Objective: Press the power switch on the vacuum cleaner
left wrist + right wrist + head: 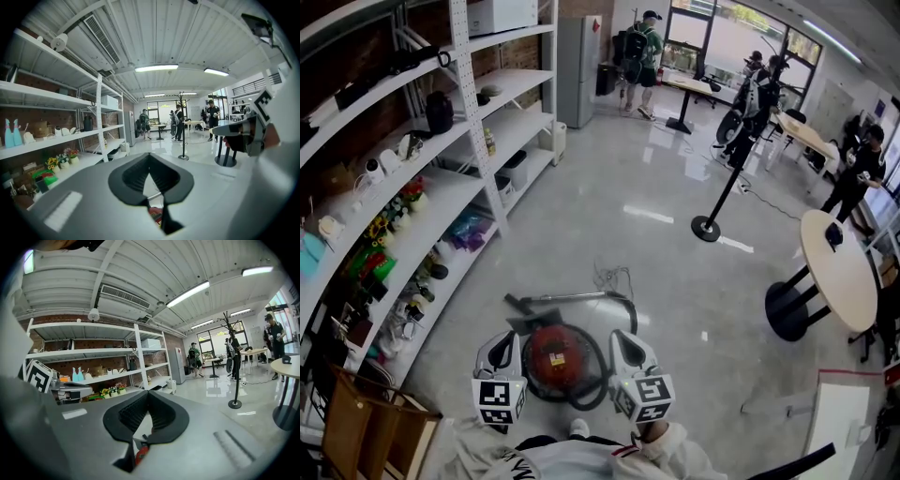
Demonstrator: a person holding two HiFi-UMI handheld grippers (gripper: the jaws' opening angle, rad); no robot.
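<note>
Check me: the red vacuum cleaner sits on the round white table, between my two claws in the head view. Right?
Not quite. The head view shows the red vacuum cleaner on the grey floor, not on the round white table, which stands off to the right. It does lie between the left claw and the right claw.

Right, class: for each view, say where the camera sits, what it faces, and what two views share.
Head view: on the head, facing down at the vacuum; left tongs, right tongs and sleeves show.
Left gripper view: on the left tongs, facing level toward the shelves; its shut jaws show.
Right gripper view: the same, on the right tongs.
Both gripper views share the shelves.
</note>
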